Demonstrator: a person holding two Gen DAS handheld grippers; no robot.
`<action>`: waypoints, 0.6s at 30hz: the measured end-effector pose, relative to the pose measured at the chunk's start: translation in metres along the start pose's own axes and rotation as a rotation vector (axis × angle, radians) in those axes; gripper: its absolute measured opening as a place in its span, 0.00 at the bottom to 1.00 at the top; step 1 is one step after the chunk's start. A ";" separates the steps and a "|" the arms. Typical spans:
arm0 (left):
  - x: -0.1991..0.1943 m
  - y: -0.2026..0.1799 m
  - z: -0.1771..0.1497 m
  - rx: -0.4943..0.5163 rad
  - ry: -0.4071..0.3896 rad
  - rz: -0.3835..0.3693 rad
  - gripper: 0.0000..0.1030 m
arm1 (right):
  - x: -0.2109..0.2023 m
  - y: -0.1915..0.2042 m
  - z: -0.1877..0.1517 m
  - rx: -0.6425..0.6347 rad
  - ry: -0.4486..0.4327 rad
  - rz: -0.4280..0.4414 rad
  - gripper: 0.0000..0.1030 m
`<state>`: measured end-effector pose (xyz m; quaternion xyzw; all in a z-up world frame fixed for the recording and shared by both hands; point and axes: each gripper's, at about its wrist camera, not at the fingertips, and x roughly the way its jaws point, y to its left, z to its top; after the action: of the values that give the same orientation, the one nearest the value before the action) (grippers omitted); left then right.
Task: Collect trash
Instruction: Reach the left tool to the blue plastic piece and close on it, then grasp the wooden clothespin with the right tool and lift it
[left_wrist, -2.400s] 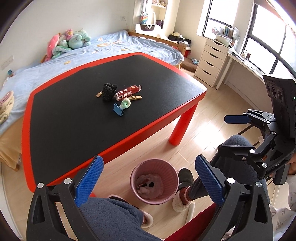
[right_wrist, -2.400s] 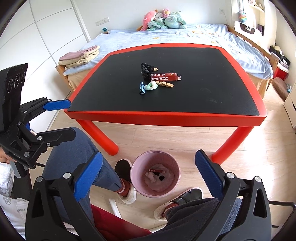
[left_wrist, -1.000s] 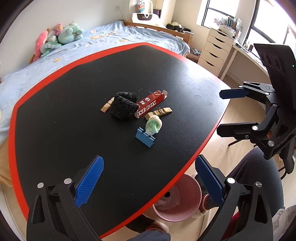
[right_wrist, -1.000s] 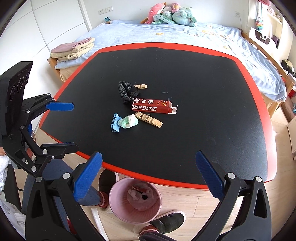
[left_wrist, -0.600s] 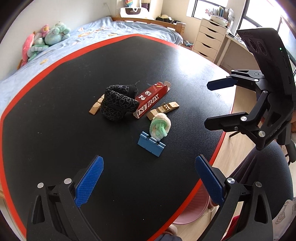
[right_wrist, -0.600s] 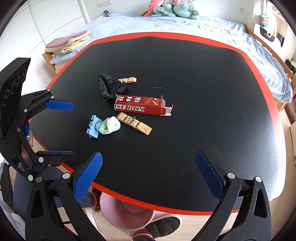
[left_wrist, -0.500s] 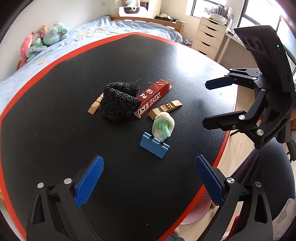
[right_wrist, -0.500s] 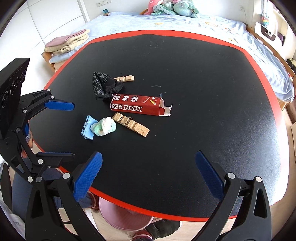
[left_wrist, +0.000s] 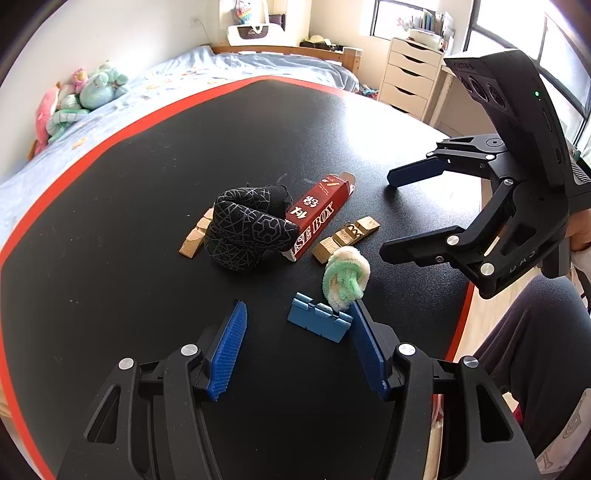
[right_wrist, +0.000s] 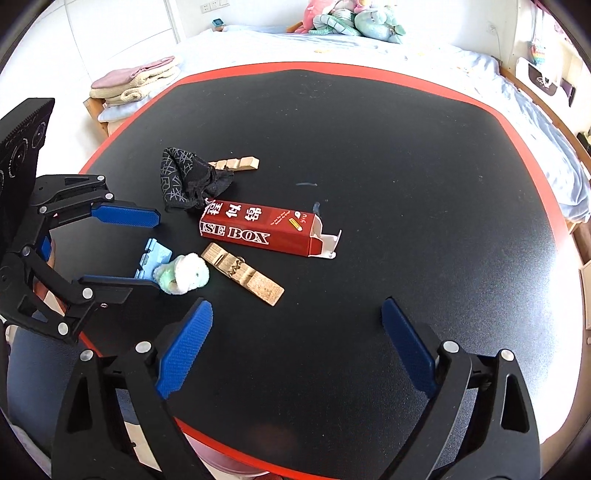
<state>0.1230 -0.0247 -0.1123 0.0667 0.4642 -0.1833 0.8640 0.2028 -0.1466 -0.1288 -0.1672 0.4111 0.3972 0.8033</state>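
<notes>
On the black, red-rimmed table (right_wrist: 406, 155) lie a red carton (right_wrist: 258, 230) (left_wrist: 317, 218), a black patterned cloth (left_wrist: 247, 232), two wooden clothespins (right_wrist: 243, 273) (left_wrist: 194, 236), a blue clip (left_wrist: 319, 321) (right_wrist: 155, 254) and a green-white fluffy wad (left_wrist: 345, 277) (right_wrist: 183, 278). My left gripper (left_wrist: 298, 310) (right_wrist: 156, 251) hangs low over the table with its jaws closing. The blue clip lies between them, near the right finger, and the pads do not press on it. My right gripper (right_wrist: 295, 310) (left_wrist: 391, 218) stands wide near the front of the table, its jaws closing slightly on nothing.
A bed with plush toys (right_wrist: 354, 18) runs behind the table. Folded towels (right_wrist: 136, 79) lie at its left end, and white drawers (left_wrist: 410, 77) stand by the window. A pink bin's rim (right_wrist: 236, 470) shows under the table's near edge, beside a person's knee (left_wrist: 535, 350).
Both grippers came down and forward from above the floor and bin to just over the items. The left jaws narrowed around the blue clip; the right jaws narrowed a little.
</notes>
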 end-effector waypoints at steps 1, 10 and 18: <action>0.000 0.000 0.000 0.001 -0.002 -0.004 0.50 | 0.000 0.001 0.001 -0.010 -0.003 0.003 0.81; 0.000 0.003 0.002 -0.015 -0.007 -0.011 0.33 | 0.003 0.016 0.008 -0.078 -0.024 0.011 0.53; -0.002 0.005 -0.001 -0.039 -0.007 -0.026 0.33 | 0.002 0.021 0.008 -0.104 -0.024 0.022 0.24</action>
<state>0.1234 -0.0195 -0.1116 0.0431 0.4655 -0.1858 0.8643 0.1916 -0.1281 -0.1241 -0.1994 0.3820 0.4286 0.7941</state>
